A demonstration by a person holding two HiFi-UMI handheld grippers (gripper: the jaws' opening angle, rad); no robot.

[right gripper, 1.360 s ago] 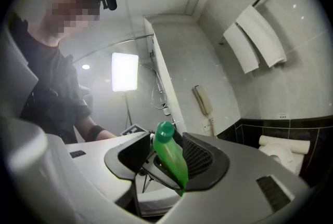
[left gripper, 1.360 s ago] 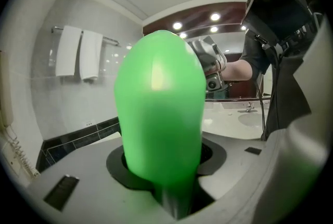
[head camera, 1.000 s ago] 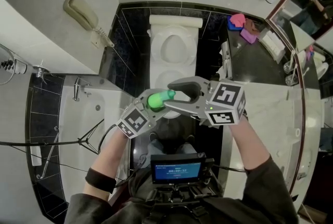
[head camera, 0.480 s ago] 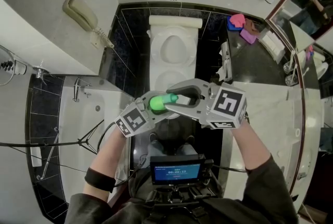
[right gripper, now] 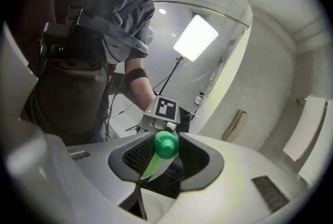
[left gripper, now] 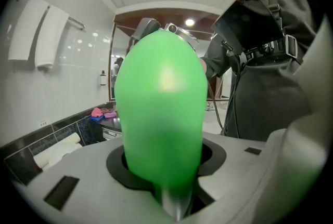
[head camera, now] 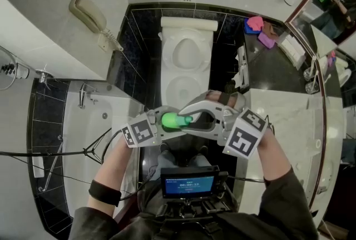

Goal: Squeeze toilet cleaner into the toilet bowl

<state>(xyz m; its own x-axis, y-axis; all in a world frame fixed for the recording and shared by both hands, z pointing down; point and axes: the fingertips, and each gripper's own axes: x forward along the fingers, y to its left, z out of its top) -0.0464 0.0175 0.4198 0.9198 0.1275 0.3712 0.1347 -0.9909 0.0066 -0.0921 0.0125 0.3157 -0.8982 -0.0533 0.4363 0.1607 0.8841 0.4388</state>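
The green toilet-cleaner bottle (head camera: 170, 120) lies level in front of my chest, below the white toilet (head camera: 186, 55) in the head view. My left gripper (head camera: 165, 121) is shut on the bottle's body, which fills the left gripper view as a green bulge (left gripper: 161, 108) between the jaws. My right gripper (head camera: 192, 118) reaches in from the right and is shut on the bottle's cap end. In the right gripper view the round green cap (right gripper: 166, 145) sits pinched between the two jaws, with the left gripper's marker cube (right gripper: 165, 109) just behind it.
A wall phone (head camera: 89, 13) hangs at the left, with a bathtub (head camera: 83, 133) below it. A dark counter with coloured cloths (head camera: 260, 28) and a marble vanity (head camera: 289, 122) stand at the right. A screen device (head camera: 189, 183) hangs on the person's chest.
The right gripper's jaws have narrowed onto the bottle's cap and the gripper has rolled, its cube dropping lower. Both grippers and the bottle have come slightly nearer to the person.
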